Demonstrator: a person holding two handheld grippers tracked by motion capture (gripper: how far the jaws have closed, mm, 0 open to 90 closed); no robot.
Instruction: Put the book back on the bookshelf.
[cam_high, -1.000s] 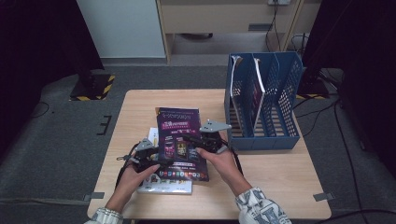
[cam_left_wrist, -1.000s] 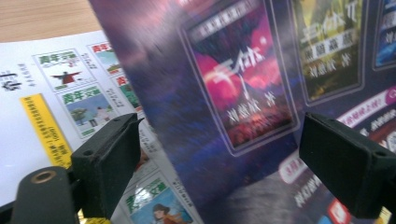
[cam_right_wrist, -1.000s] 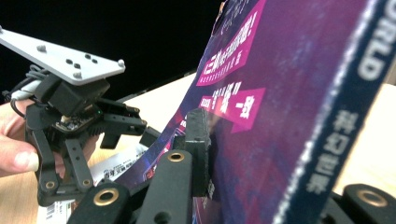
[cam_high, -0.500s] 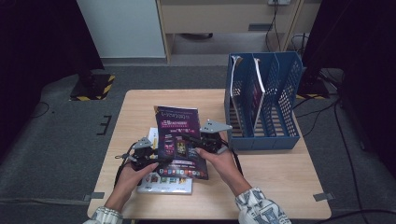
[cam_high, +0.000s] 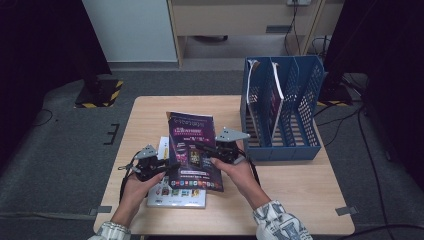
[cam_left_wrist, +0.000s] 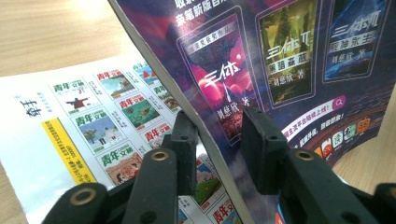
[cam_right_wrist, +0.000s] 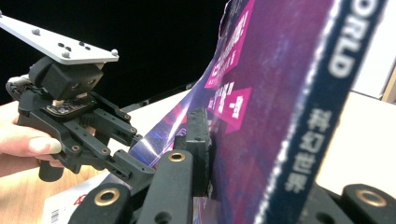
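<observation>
At the near edge, the left claw (cam_high: 167, 167) had gone from touching the purple magazine (cam_high: 192, 150) to clamping its 9 o'clock edge, lifted clear of the white magazine (cam_high: 176, 196) flat on the worktop (cam_high: 300, 200). The right claw (cam_high: 202, 148) pinched the 3 o'clock spine. Now held by both, it seemed bound for the blue file rack (cam_high: 280, 107) at 2 o'clock.

Glossy paper magazine (cam_high: 192, 150), matt wooden table (cam_high: 295, 190)

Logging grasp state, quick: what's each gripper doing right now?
Left gripper: closed on the purple magazine.
Right gripper: closed on the same magazine's other edge.
</observation>
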